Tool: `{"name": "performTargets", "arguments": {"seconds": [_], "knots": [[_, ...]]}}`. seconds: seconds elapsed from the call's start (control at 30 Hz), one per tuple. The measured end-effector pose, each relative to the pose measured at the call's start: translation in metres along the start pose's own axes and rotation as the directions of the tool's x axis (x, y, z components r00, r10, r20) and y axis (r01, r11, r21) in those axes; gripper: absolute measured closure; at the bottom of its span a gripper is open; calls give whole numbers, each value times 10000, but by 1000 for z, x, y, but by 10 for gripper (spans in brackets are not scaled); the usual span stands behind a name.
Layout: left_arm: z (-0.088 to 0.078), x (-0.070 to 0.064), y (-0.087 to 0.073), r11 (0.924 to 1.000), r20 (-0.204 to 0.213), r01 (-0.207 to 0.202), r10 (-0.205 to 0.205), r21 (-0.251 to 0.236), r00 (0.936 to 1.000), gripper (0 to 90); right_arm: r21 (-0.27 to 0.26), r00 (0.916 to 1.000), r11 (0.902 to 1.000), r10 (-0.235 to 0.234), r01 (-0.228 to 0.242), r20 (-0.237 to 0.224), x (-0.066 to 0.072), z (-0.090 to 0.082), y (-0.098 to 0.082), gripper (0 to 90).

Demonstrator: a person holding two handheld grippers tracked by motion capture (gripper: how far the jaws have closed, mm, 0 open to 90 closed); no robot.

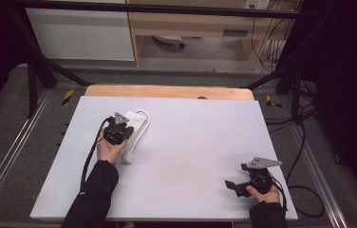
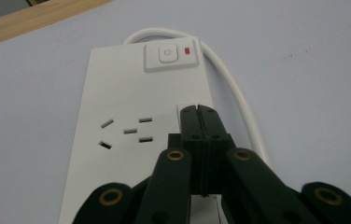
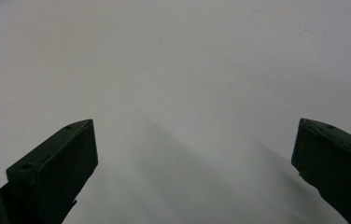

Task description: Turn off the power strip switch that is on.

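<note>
A white power strip [image 1: 134, 124] lies on the left part of the white table top [image 1: 191, 142], its white cable [image 1: 143, 114] looping round its far end. In the left gripper view the strip [image 2: 117, 102] shows a push switch [image 2: 166, 55] with a red light [image 2: 188, 50] and socket holes [image 2: 127, 131]. My left gripper [image 2: 198, 110] is shut, with nothing between its jaws, its tips over the strip just short of the switch. From above, that gripper [image 1: 119, 124] sits over the strip. My right gripper [image 1: 232, 185] rests near the table's front right corner, open over bare table [image 3: 187, 93].
A wooden board edge [image 1: 167, 91] runs along the table's far side. Black frame legs [image 1: 34, 80] and cables [image 1: 305, 142] stand on the grey floor around the table. Shelving [image 1: 191, 28] stands beyond.
</note>
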State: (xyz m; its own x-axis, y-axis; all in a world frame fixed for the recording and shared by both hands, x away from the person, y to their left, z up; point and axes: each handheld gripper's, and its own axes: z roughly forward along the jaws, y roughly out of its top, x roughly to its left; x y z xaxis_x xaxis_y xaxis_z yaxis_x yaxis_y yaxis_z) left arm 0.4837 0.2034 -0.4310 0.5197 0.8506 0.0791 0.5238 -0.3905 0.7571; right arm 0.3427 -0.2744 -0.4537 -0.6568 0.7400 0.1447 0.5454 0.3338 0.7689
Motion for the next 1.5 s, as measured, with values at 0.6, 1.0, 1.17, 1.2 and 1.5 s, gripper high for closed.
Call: {"name": "performTargets", "arguments": {"seconds": [0.6, 1.0, 1.17, 1.2, 1.5], "knots": [[-23, 6, 2, 9991, 315, 261, -251, -321, 9992, 899, -3, 10000, 10000, -5, 5, -13, 0, 0, 0, 9], [-45, 0, -3, 9993, 921, 124, -93, -340, 9957, 864, 8, 10000, 10000, -3, 3, -2, 0, 0, 0, 9], [-55, 0, -8, 9995, 1091, 31, 4, -323, 9940, 769, -5, 10000, 10000, 4, -4, -2, 0, 0, 0, 9], [-58, 0, -9, 9995, 1074, 8, 26, -311, 9942, 739, -11, 10000, 10000, 1, -1, 0, 0, 0, 0, 9], [-75, 0, -18, 9993, 962, -3, 39, -370, 9954, 495, -3, 10000, 10000, 0, 0, 6, 0, 0, 0, 9]]}}
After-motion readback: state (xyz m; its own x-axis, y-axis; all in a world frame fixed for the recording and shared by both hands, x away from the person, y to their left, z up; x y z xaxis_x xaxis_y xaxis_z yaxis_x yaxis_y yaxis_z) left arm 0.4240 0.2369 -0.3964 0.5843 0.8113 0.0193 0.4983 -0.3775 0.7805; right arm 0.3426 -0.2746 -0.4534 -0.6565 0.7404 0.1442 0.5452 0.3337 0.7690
